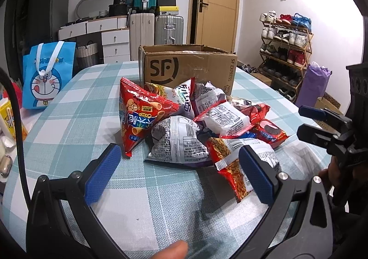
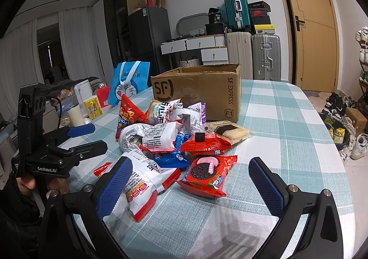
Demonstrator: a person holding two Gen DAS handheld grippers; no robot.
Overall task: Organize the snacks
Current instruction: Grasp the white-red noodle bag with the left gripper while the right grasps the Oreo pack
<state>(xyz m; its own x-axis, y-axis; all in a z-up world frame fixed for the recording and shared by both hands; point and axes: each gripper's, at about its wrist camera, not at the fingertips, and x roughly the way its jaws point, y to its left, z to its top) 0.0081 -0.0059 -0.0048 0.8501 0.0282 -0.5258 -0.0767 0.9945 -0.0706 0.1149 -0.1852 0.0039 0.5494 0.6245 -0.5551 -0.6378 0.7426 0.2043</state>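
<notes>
Place: on the checked table [image 2: 287, 120], at twelve o'clock from both claws, lay the snack pile [image 1: 195, 125], heaped just in front of the open cardboard box [image 1: 188, 65].

Left claw [image 1: 179, 173]: spread wide, empty, just short of the pile's near edge, noodle-snack bag [image 1: 232, 167] touching or just behind its right pad.

Right claw [image 2: 191, 185]: also spread wide, empty, with the red cookie pack [image 2: 207, 173] lying between its pads at twelve o'clock.

Handling: judged light, air-puffed and crinkly; film glossy, likely slippery; contents brittle, so crushed easily under a hard squeeze.

Hold: best taken by a flat crimped seam or a corner, not across the puffed middle; cookie pack looked stiffer, probably safe across its short width.

Order: loose outer packs first, at the pile's near edge; red triangular bag [image 1: 140, 118] at eleven o'clock leaned on others and could tip.

Destination: box presumed, open at top, inside not seen.
</notes>
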